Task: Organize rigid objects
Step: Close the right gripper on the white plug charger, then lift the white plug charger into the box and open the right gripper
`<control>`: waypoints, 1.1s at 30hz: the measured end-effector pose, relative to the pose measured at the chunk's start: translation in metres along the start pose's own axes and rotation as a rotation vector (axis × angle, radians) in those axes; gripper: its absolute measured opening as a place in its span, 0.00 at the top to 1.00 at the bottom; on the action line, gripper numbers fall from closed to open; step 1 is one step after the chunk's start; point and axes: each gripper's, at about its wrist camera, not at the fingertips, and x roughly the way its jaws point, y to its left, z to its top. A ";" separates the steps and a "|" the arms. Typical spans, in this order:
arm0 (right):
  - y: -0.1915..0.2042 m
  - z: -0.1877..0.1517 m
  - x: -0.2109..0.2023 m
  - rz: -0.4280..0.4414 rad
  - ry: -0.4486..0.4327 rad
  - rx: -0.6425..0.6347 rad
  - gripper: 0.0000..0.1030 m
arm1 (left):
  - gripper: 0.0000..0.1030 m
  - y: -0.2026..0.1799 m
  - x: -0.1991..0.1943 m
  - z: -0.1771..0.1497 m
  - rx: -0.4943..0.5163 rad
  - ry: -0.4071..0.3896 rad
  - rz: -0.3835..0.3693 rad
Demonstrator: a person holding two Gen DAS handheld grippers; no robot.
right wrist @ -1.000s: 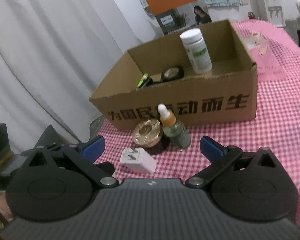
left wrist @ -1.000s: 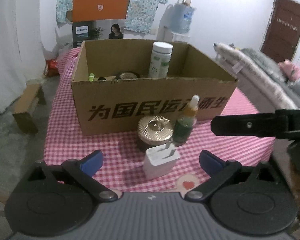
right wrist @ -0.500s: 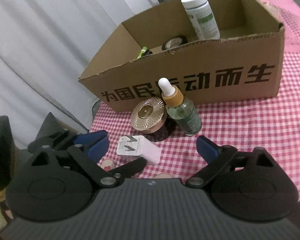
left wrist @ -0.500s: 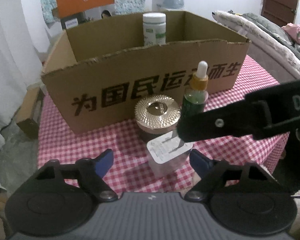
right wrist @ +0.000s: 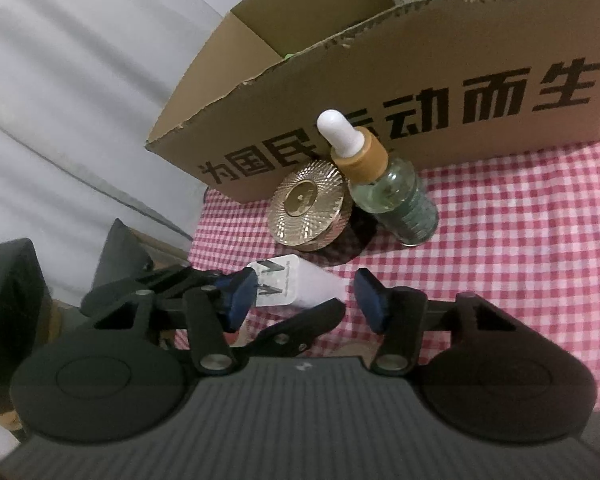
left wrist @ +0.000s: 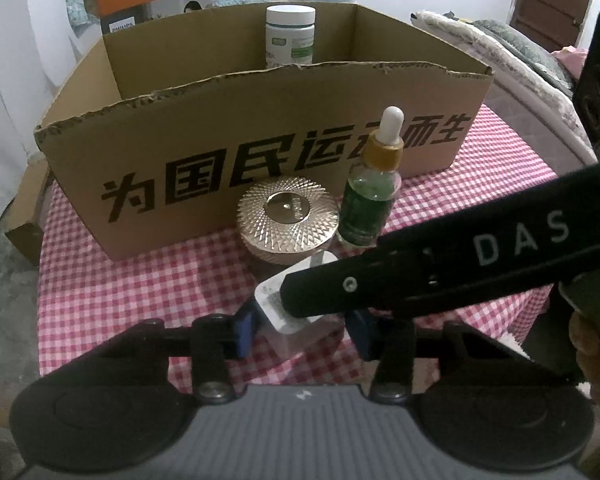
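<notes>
A white charger plug (left wrist: 284,312) lies on the red-checked tablecloth (left wrist: 120,288), prongs up. My left gripper (left wrist: 302,330) straddles it and its jaws are closing, with a gap still showing at the right pad. A black finger (left wrist: 420,280) of the right gripper crosses over the charger. In the right wrist view, the charger (right wrist: 296,284) sits between the closing jaws of my right gripper (right wrist: 305,302), clear of the right pad. Behind it stand a gold-lidded jar (left wrist: 288,216) and a green dropper bottle (left wrist: 370,200), in front of the cardboard box (left wrist: 260,152).
A white bottle (left wrist: 290,36) stands inside the box at the back. The table's near edge is just below the grippers. A bed (left wrist: 520,52) lies to the right, a grey curtain (right wrist: 80,80) to the left. A person's hand (left wrist: 596,344) shows at the right edge.
Both grippers have come down and closer to the charger, and their jaws have narrowed from wide open. The right gripper's finger has slid leftward across the left wrist view, over the charger.
</notes>
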 end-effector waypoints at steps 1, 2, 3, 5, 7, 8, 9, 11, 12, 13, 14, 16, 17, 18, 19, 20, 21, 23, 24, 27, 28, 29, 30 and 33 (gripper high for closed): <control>0.001 0.000 0.000 0.002 0.000 0.000 0.52 | 0.54 -0.001 -0.001 0.000 0.001 -0.001 0.003; 0.001 0.000 0.000 0.004 0.001 -0.001 0.53 | 0.54 -0.002 -0.001 0.000 0.001 -0.001 0.005; 0.002 0.000 0.000 0.007 0.004 0.000 0.54 | 0.54 -0.002 -0.001 -0.001 0.000 0.000 0.005; 0.002 -0.001 -0.001 0.007 0.007 0.002 0.54 | 0.54 -0.004 -0.003 -0.001 0.000 0.004 0.003; 0.002 -0.002 0.000 0.011 0.013 0.010 0.54 | 0.54 -0.006 -0.004 -0.003 0.000 0.010 0.002; 0.002 -0.003 -0.001 0.013 0.017 0.016 0.54 | 0.54 -0.007 -0.006 -0.005 0.000 0.011 0.000; 0.001 -0.004 -0.002 0.015 0.020 0.021 0.54 | 0.54 -0.008 -0.008 -0.007 0.000 0.012 -0.004; 0.001 -0.007 -0.004 0.018 0.022 0.023 0.54 | 0.54 -0.011 -0.011 -0.011 0.005 0.011 -0.001; 0.000 -0.007 -0.004 0.020 0.022 0.025 0.54 | 0.54 -0.013 -0.011 -0.012 0.012 0.010 0.006; -0.001 -0.008 -0.005 0.022 0.021 0.029 0.54 | 0.54 -0.015 -0.011 -0.013 0.018 0.008 0.012; -0.002 -0.008 -0.005 0.023 0.021 0.032 0.54 | 0.54 -0.016 -0.011 -0.013 0.019 0.009 0.013; -0.004 -0.009 -0.006 0.025 0.019 0.039 0.54 | 0.54 -0.019 -0.010 -0.012 0.019 0.009 0.013; -0.004 -0.009 -0.006 0.025 0.019 0.039 0.53 | 0.54 -0.020 -0.010 -0.012 0.019 0.009 0.012; -0.004 -0.008 -0.006 0.024 0.018 0.040 0.53 | 0.54 -0.022 -0.010 -0.012 0.020 0.009 0.013; -0.004 -0.008 -0.006 0.023 0.017 0.039 0.52 | 0.54 -0.023 -0.009 -0.011 0.021 0.010 0.014; -0.004 -0.008 -0.007 0.023 0.016 0.040 0.52 | 0.54 -0.024 -0.008 -0.011 0.021 0.011 0.015; -0.005 -0.009 -0.008 0.023 0.015 0.042 0.52 | 0.54 -0.025 -0.008 -0.011 0.022 0.011 0.016; -0.006 -0.009 -0.009 0.023 0.015 0.047 0.51 | 0.54 -0.025 -0.004 -0.009 0.023 0.014 0.019; -0.006 -0.009 -0.009 0.023 0.015 0.048 0.51 | 0.54 -0.024 -0.003 -0.007 0.025 0.015 0.020; -0.007 -0.010 -0.009 0.025 0.014 0.053 0.50 | 0.54 -0.024 0.001 -0.006 0.029 0.017 0.024; -0.007 -0.010 -0.009 0.025 0.014 0.055 0.50 | 0.54 -0.023 0.001 -0.005 0.030 0.016 0.024; -0.007 -0.010 -0.009 0.025 0.013 0.056 0.49 | 0.54 -0.023 0.002 -0.005 0.030 0.015 0.023; -0.007 -0.010 -0.009 0.025 0.012 0.055 0.49 | 0.54 -0.024 0.003 -0.004 0.029 0.015 0.023; -0.006 -0.010 -0.010 0.022 0.011 0.054 0.50 | 0.54 -0.022 0.003 -0.005 0.028 0.015 0.022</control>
